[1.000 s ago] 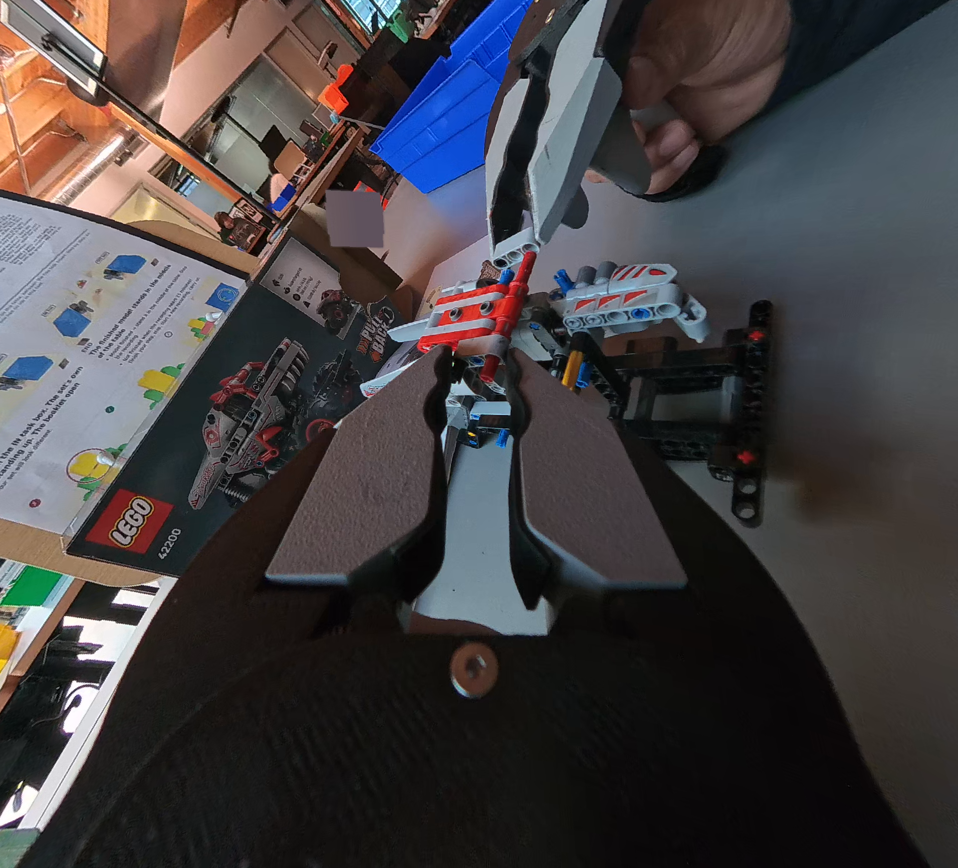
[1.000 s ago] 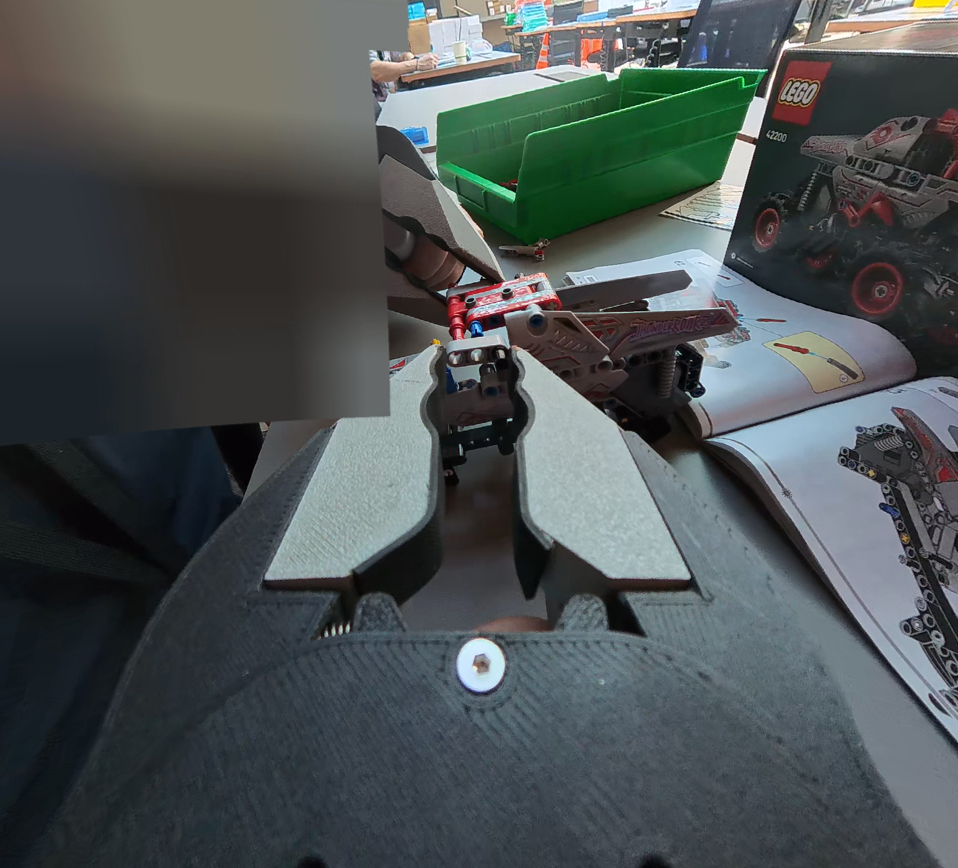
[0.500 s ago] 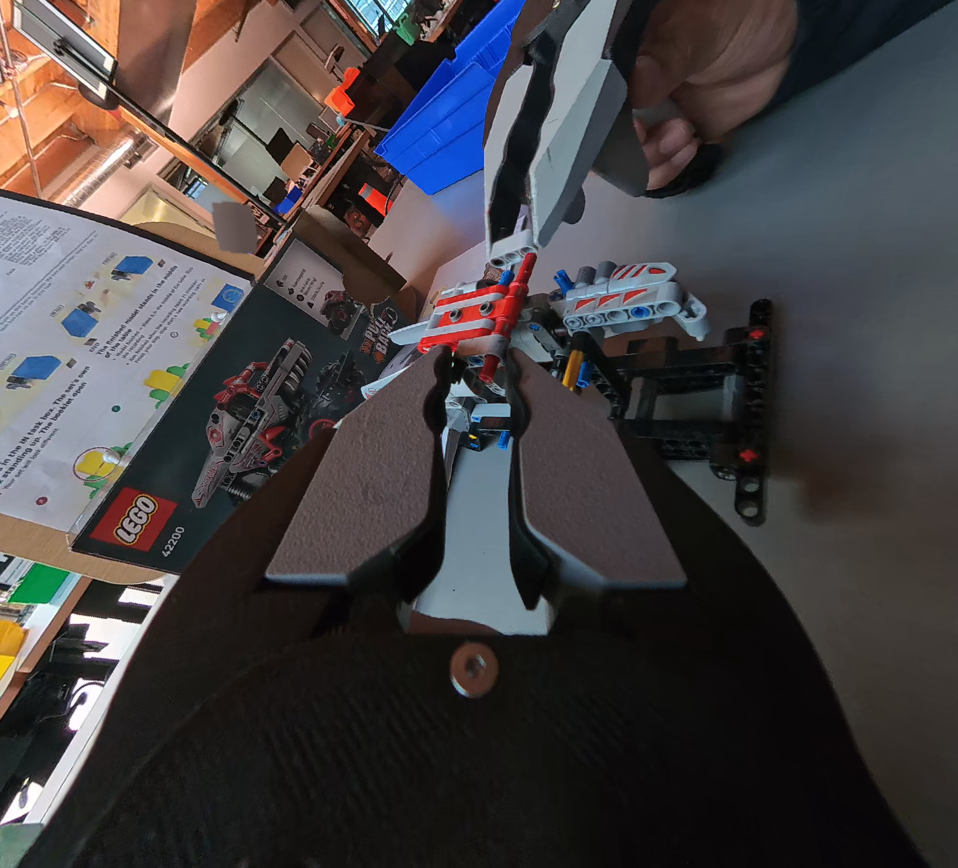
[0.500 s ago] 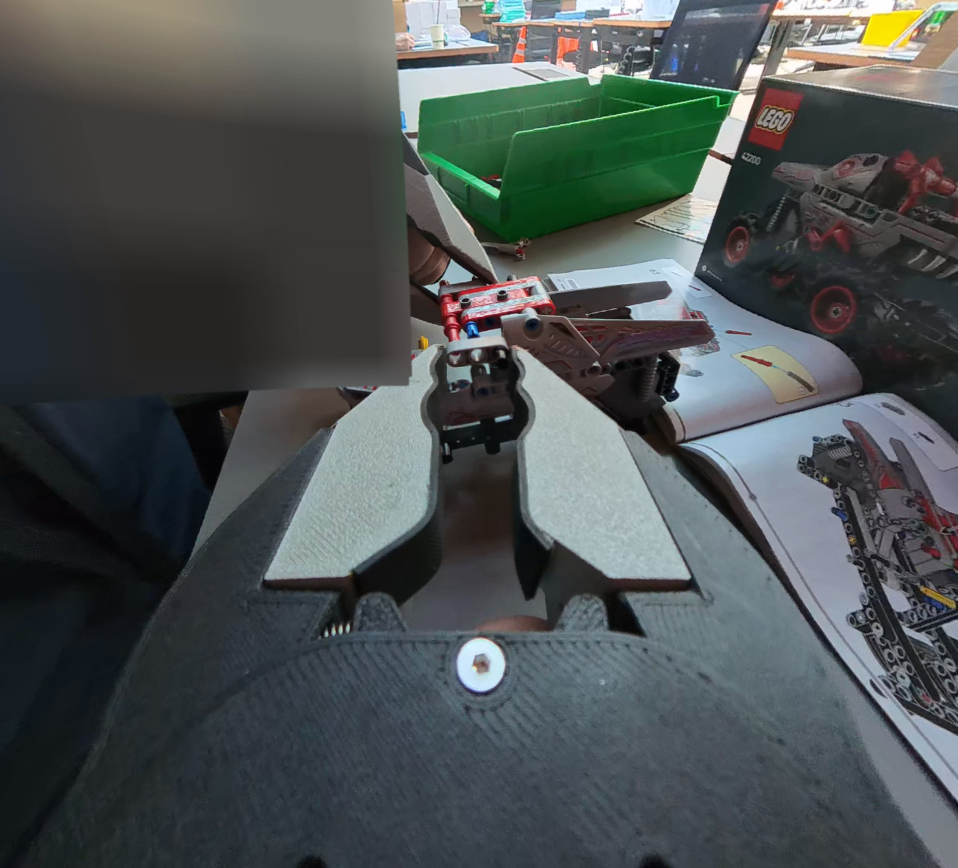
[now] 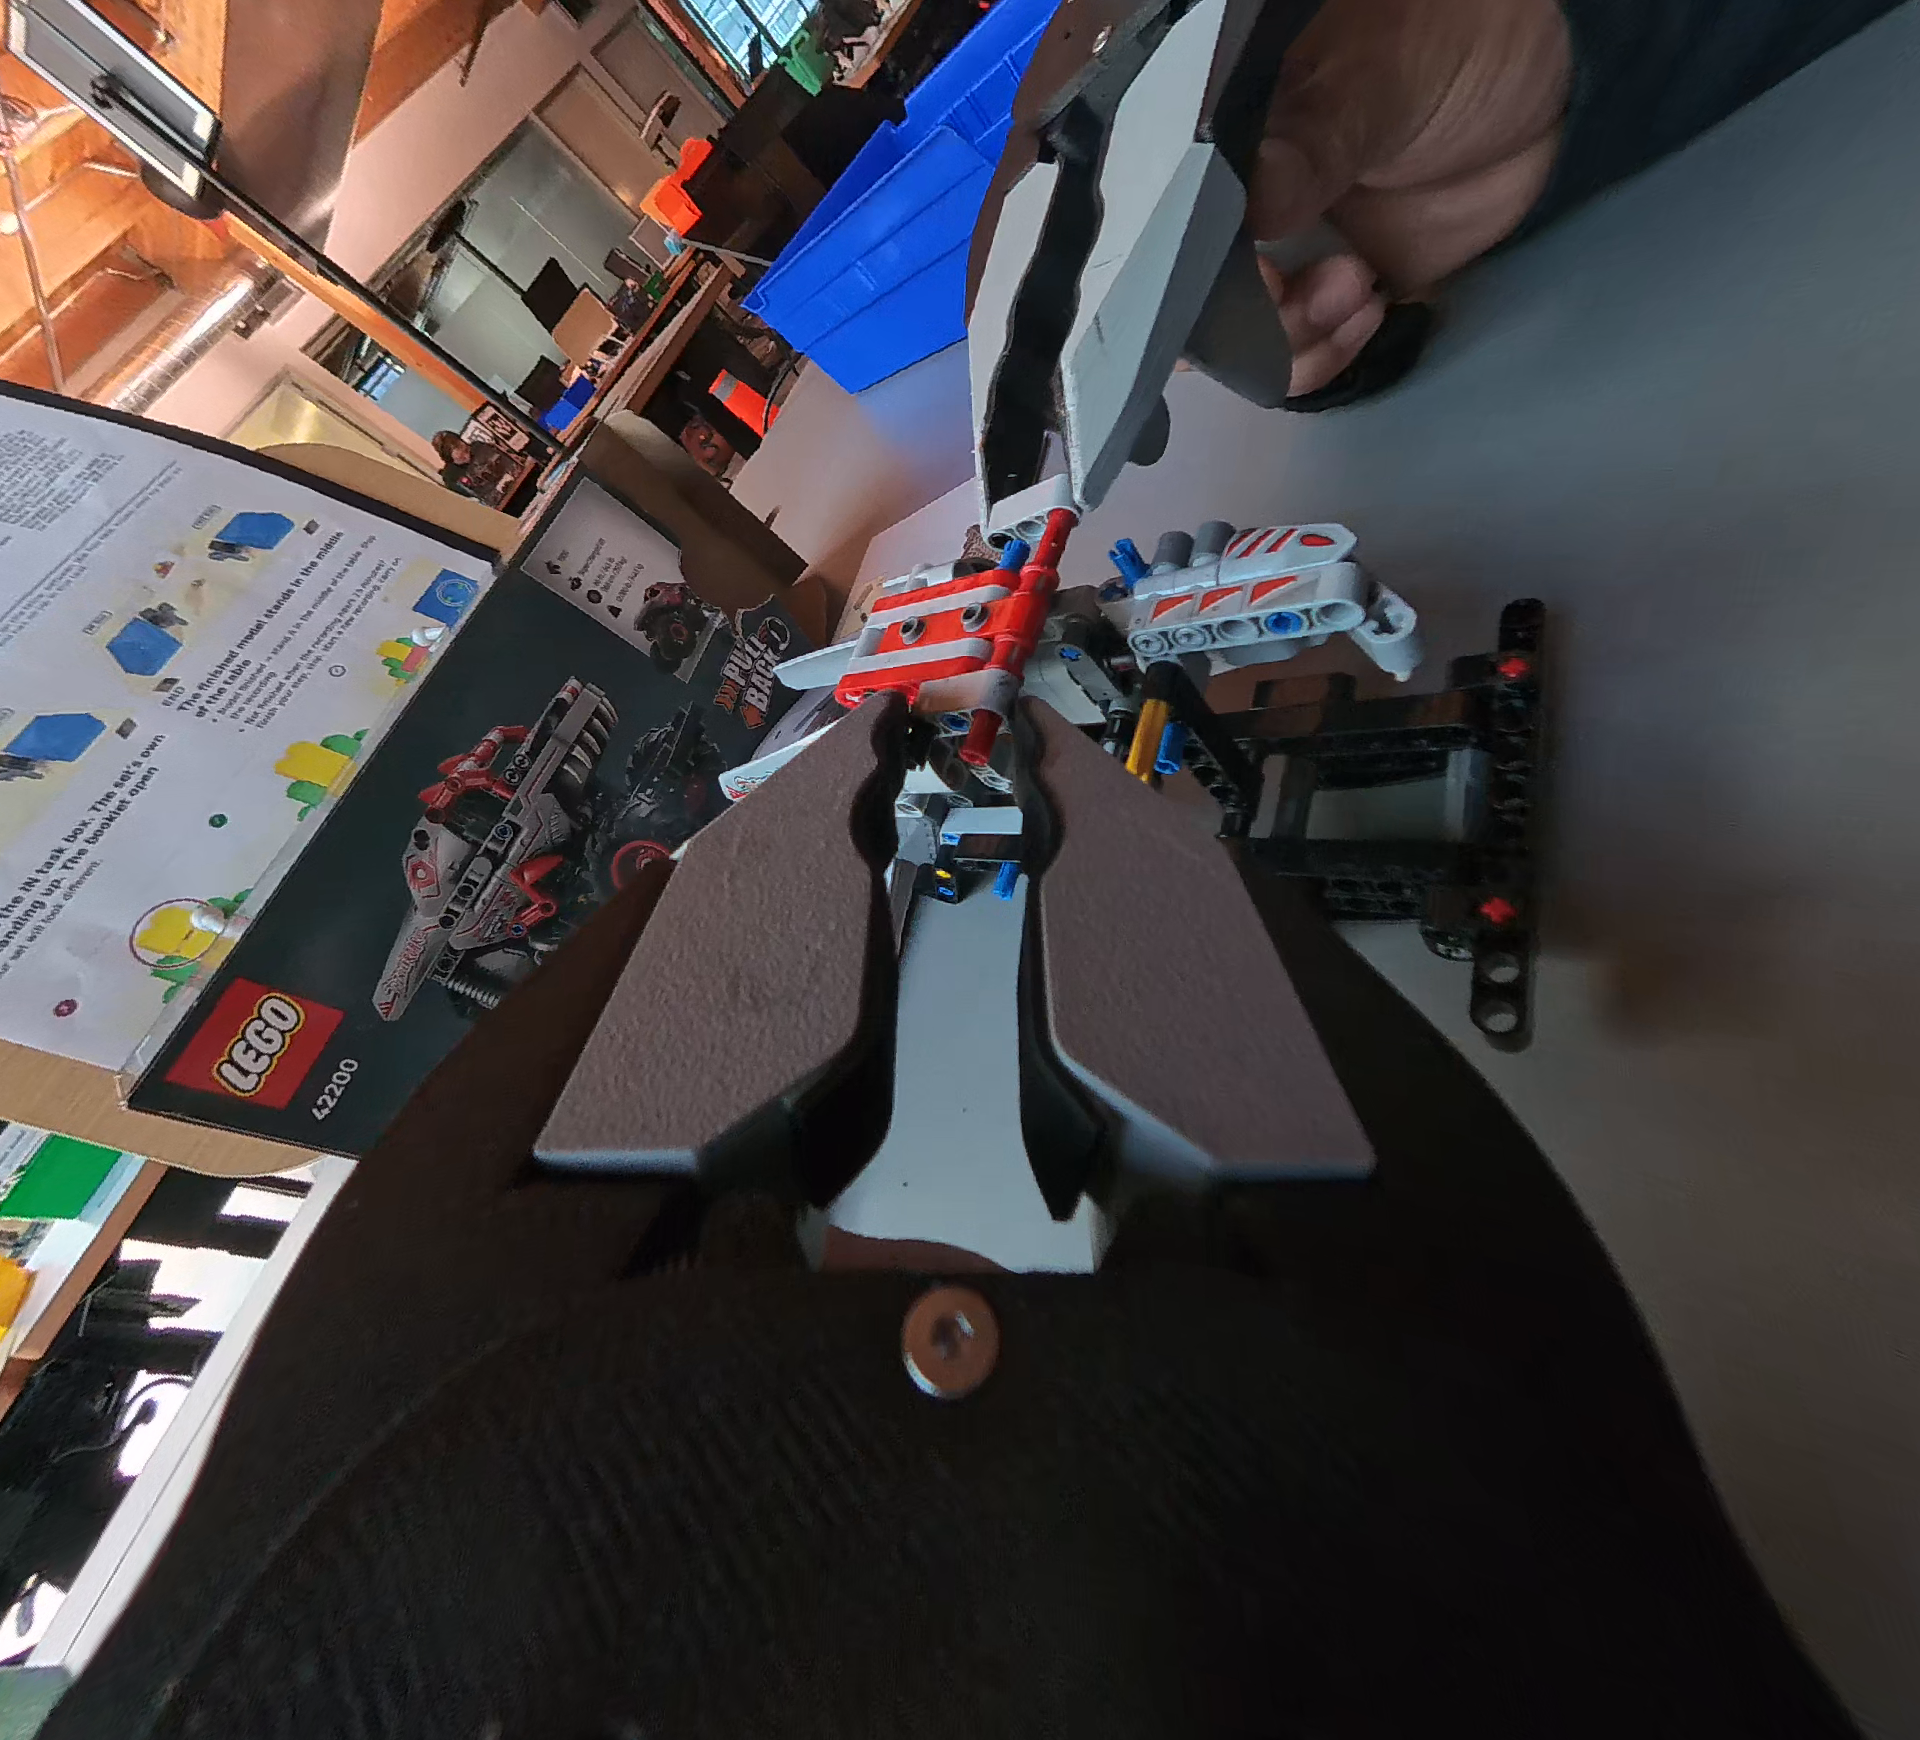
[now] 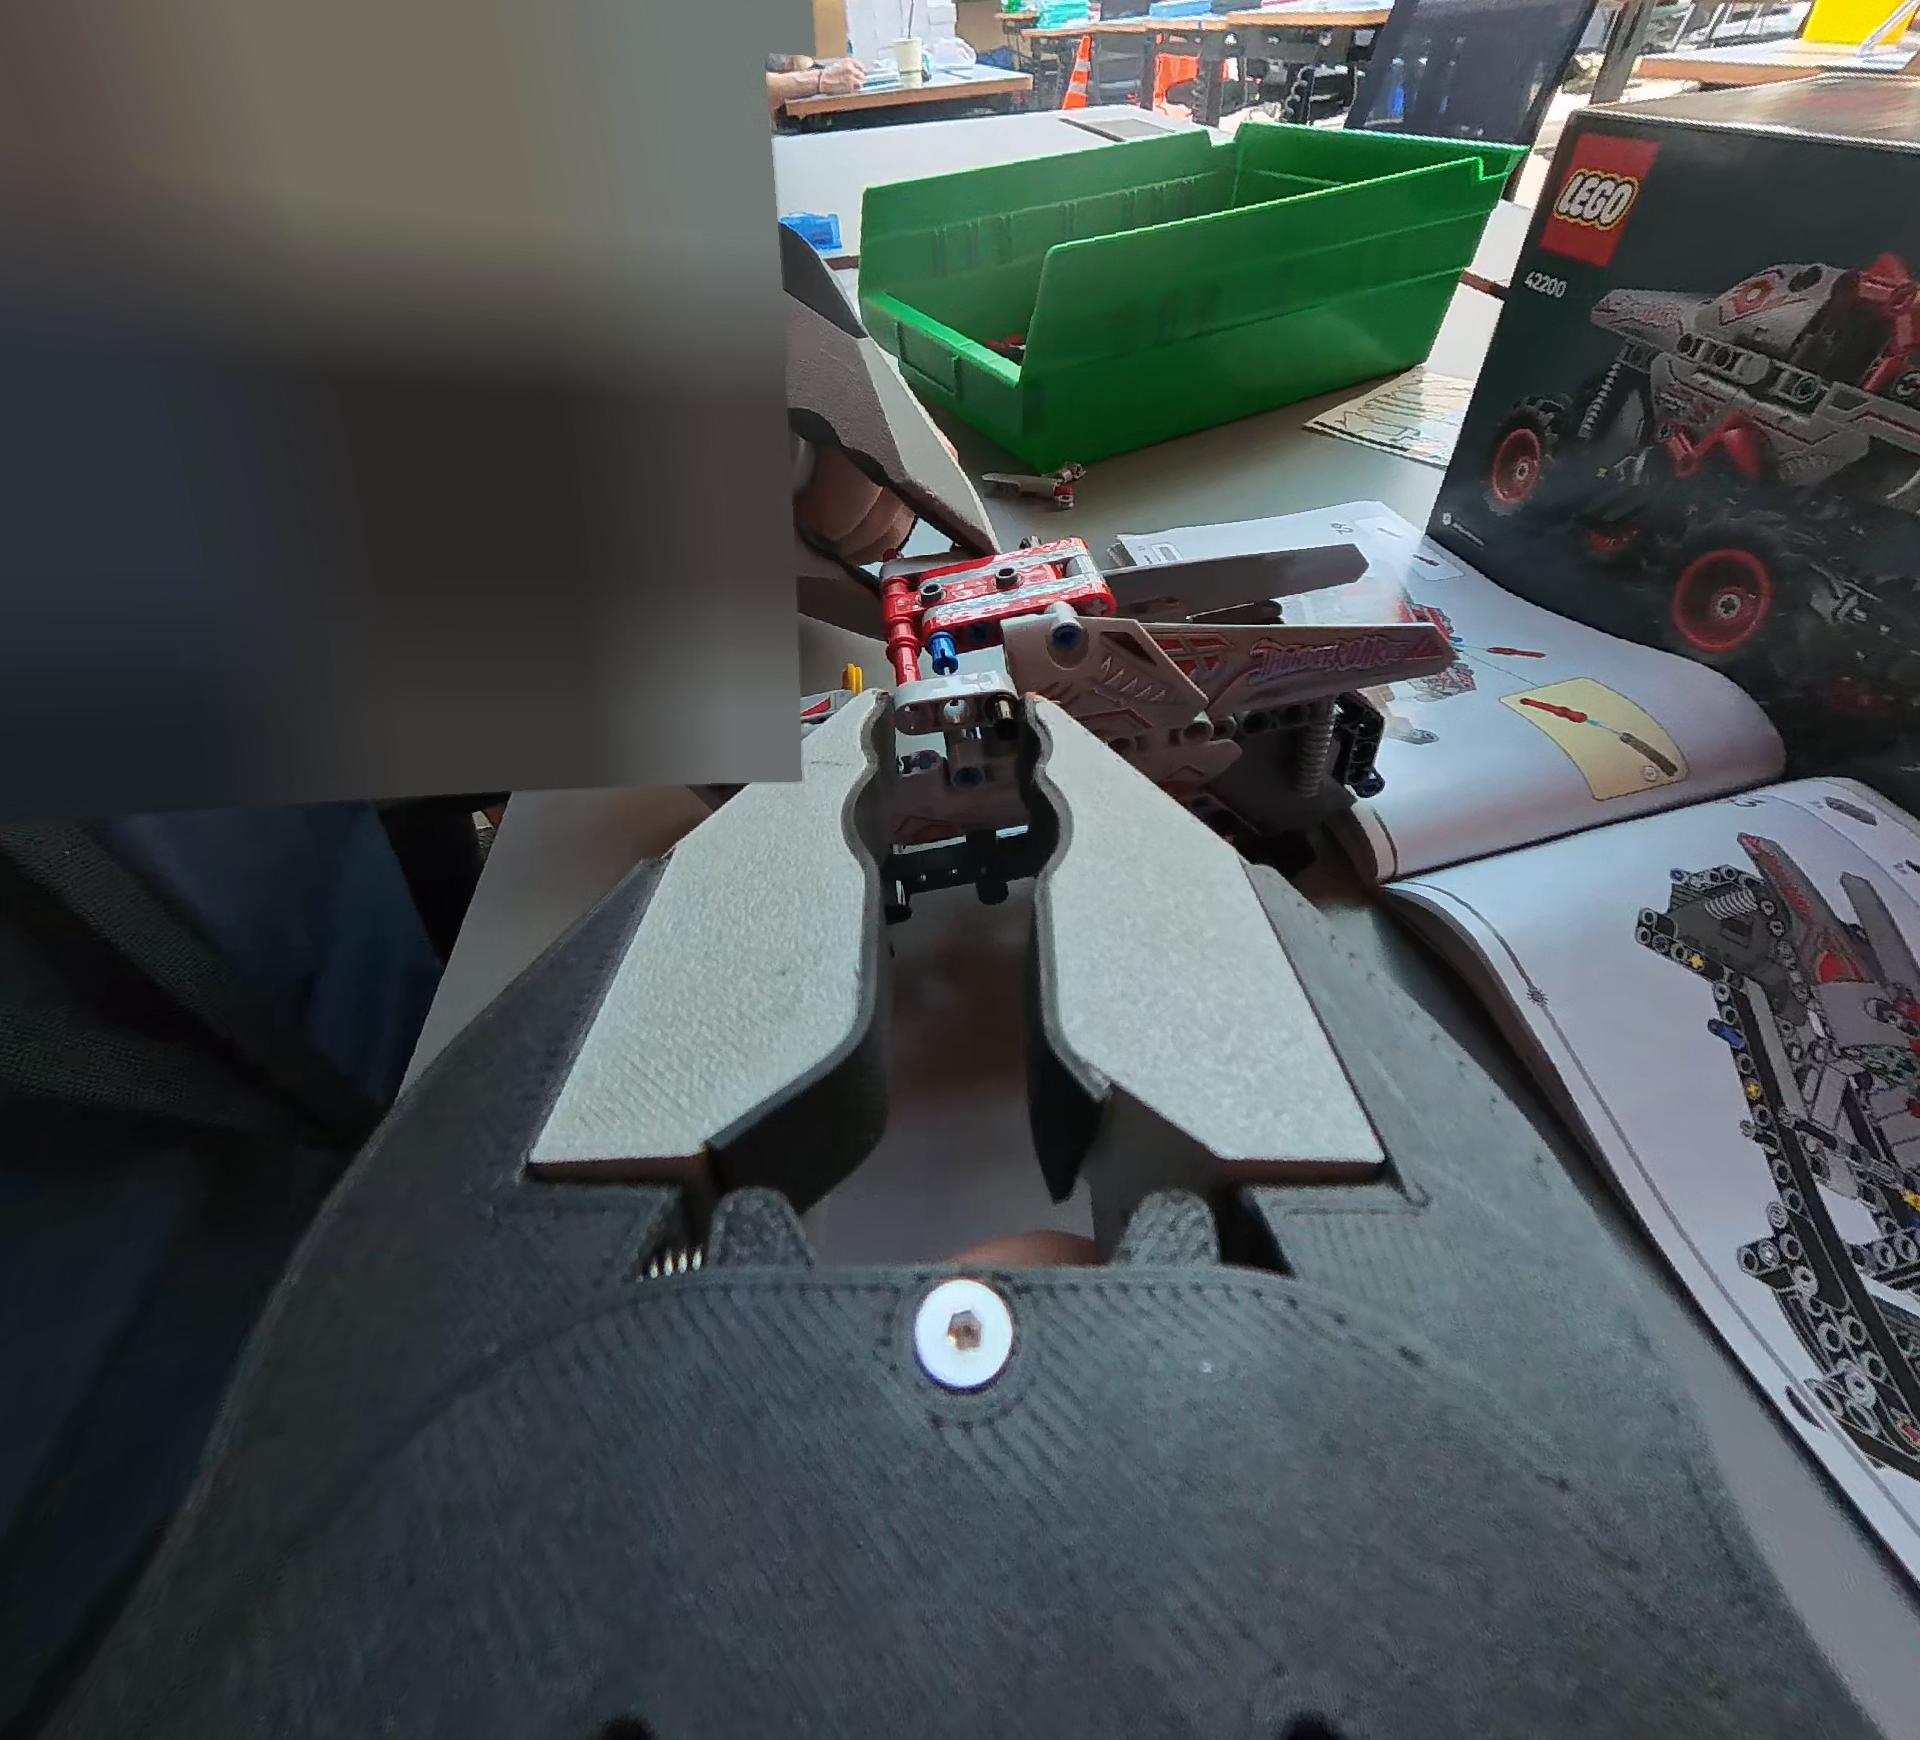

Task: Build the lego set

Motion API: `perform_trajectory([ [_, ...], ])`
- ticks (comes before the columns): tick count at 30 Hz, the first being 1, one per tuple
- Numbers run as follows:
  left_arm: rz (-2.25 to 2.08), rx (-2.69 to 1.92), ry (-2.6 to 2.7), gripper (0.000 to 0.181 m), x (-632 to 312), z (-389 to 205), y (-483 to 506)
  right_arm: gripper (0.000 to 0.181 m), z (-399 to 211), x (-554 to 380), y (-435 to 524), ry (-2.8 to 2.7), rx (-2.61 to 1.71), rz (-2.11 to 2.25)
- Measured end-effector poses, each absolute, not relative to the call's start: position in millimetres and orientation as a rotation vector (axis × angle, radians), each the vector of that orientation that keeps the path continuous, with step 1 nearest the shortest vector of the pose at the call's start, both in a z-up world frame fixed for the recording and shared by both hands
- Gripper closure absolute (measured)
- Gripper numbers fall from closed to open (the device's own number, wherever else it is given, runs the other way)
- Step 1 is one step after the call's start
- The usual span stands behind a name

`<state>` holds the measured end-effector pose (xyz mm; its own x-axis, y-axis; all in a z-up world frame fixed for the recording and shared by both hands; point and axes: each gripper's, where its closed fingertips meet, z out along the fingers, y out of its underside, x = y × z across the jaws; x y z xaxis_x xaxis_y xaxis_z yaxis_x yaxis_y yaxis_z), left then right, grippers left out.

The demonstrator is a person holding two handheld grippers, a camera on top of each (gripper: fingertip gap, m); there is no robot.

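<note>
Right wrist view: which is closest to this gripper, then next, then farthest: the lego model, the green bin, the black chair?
1. lego model: right at the right gripper's fingertips, centre.
2. green bin: behind the model, toward the right.
3. black chair: behind the bin, far right.

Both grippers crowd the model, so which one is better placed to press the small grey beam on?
Right. The right gripper already pinches the grey beam at the red axle; the left gripper steadies the model.

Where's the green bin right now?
In the right wrist view, the green bin sits on the table behind the lego model, left of the set's box.
</note>
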<state>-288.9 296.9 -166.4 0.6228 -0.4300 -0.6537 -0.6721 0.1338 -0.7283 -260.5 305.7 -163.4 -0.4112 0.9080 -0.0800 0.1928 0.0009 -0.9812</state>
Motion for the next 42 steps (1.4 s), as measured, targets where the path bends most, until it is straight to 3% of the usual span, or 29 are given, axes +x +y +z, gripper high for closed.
perform_trajectory([
  [22, 0.360, -1.472, 1.002, 0.167, -290.4, -167.7, 299.1, 0.161, -163.2, -265.2, 302.7, -1.646, -1.078, 1.343],
  [42, 0.405, -1.444, 1.027, 0.167, -291.0, -166.0, 301.3, 0.161, -159.9, -264.7, 304.7, -1.796, -1.154, 1.505],
])
